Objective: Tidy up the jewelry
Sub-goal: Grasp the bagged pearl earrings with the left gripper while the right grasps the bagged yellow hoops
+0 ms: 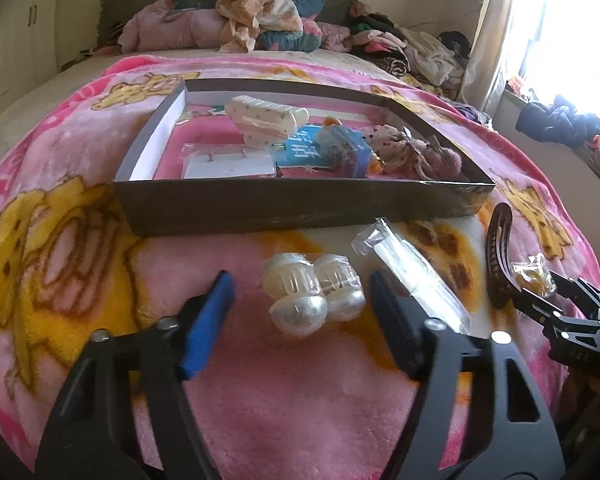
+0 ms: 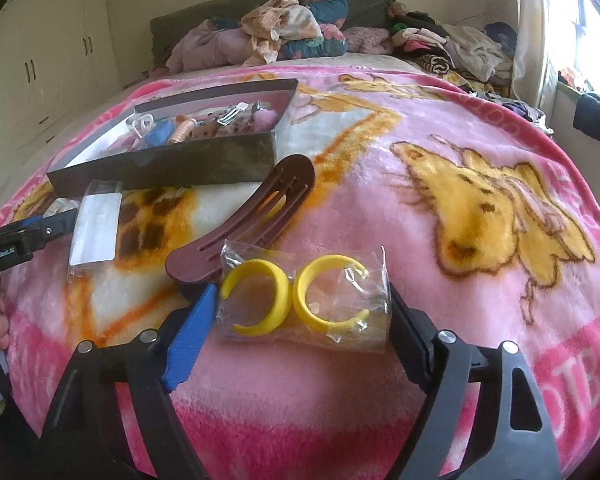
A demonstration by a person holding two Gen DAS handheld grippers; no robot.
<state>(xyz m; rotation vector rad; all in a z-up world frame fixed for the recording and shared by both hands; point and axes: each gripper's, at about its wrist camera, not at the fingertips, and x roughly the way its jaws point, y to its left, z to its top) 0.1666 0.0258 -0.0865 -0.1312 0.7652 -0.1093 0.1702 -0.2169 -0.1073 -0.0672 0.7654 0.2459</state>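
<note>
A shallow dark box (image 1: 300, 204) lies on the pink blanket and holds hair clips, cards and small packets. In front of it my left gripper (image 1: 302, 292) is open, its fingers on either side of a clear packet of pearl earrings (image 1: 314, 296). A long clear packet (image 1: 414, 276) lies just right of it. A brown hair clip (image 2: 252, 216) lies further right. My right gripper (image 2: 300, 308) is open around a clear bag of yellow hoop earrings (image 2: 304, 296). The box also shows in the right wrist view (image 2: 168, 164).
The pink cartoon blanket (image 2: 420, 208) covers the bed. Piled clothes and pillows (image 1: 268, 16) lie at the headboard. A bright window (image 1: 572, 24) with clothes on its sill is on the right. White wardrobes (image 2: 60, 60) stand on the left.
</note>
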